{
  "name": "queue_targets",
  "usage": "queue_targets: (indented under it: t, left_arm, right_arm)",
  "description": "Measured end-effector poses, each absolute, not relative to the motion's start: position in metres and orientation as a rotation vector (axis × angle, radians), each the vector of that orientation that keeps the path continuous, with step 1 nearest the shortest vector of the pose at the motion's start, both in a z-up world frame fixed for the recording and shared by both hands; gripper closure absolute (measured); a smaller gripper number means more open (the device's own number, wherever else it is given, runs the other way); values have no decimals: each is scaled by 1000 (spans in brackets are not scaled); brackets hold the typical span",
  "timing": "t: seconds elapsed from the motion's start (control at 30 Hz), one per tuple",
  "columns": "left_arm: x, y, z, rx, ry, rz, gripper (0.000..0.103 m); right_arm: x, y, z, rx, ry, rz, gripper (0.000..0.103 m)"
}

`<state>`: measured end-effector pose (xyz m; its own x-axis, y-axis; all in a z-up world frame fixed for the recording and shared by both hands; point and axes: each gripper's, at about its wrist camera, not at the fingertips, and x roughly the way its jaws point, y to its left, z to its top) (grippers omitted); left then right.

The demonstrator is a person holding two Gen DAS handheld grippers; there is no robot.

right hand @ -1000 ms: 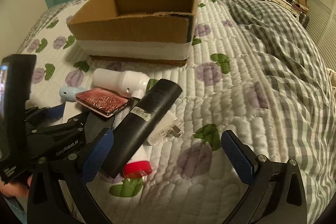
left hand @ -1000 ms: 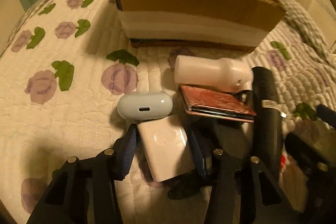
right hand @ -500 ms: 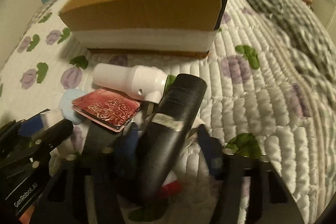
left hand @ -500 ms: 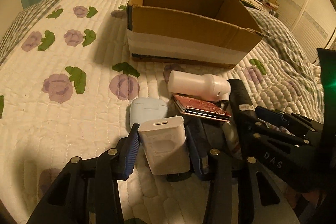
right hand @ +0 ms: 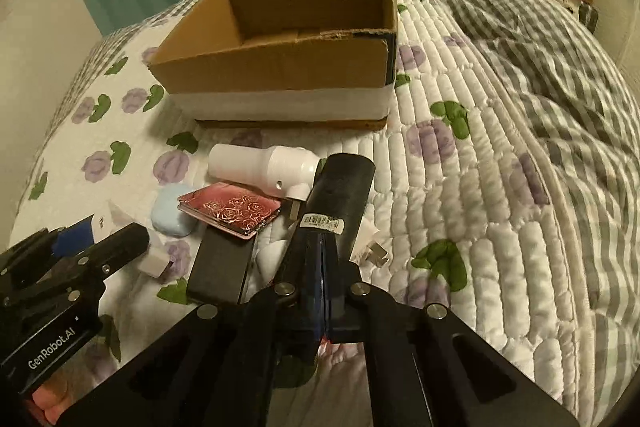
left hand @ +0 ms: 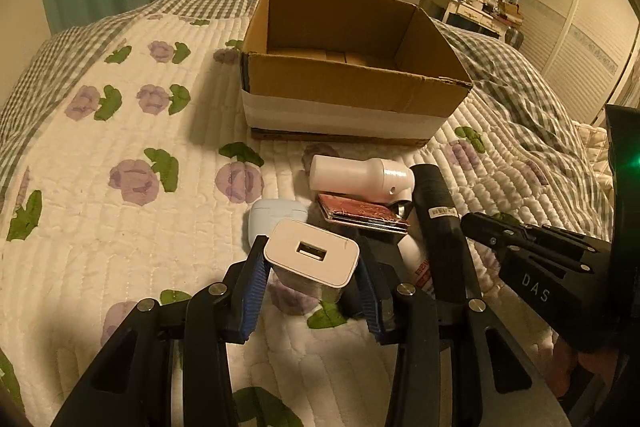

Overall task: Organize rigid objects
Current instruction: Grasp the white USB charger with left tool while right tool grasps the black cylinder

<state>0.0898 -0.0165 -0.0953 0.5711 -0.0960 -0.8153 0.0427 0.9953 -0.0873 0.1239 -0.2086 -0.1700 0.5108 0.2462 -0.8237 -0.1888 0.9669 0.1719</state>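
Since a second ago the left gripper has lifted the white charger clear of the quilt, and the right gripper has closed in on the black tube, which it then stood spread wide of.

The left claw now pinches the charger by its two flat sides, USB socket facing up. The right claw looks pressed tight on the near end of the tube, its blue pads almost meeting, so the bite may be shallow.

The charger is probably light, stiff and smooth-skinned; the flat-side hold suits it, though glossy plastic could slip if the squeeze eases. The tube is longer and likely heavier, and held at one end it may droop or swing; a grip nearer its middle would be steadier.

The cardboard box stands open on the far side. Between it and the grippers lie the white bottle, the red rose-patterned case and the pale blue earbud case, close together.

The tube bears a small barcode label, too small to read. "GenRobot.AI" shows on the left gripper's body in the right view, "DAS" on the right gripper's body in the left view.
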Motion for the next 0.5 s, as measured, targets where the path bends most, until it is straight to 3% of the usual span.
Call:
queue_targets:
  t: [0.03,0.07,0.1,0.5]
  left_arm:
    - [90,-16,-96,-57,956,-77,61]
    - [92,-15,-96,-52,953,-72,61]
    - [94,-14,-97,-44,953,-69,61]
    - [113,1,-107,-71,956,-87,61]
  right_arm:
    - [125,-209,-172,62,1009,259,85]
    - [128,-209,-174,63,1017,253,67]
    - [131,-207,-177,60,1027,252,59]
    - [151,-185,-199,-35,1056,203,60]
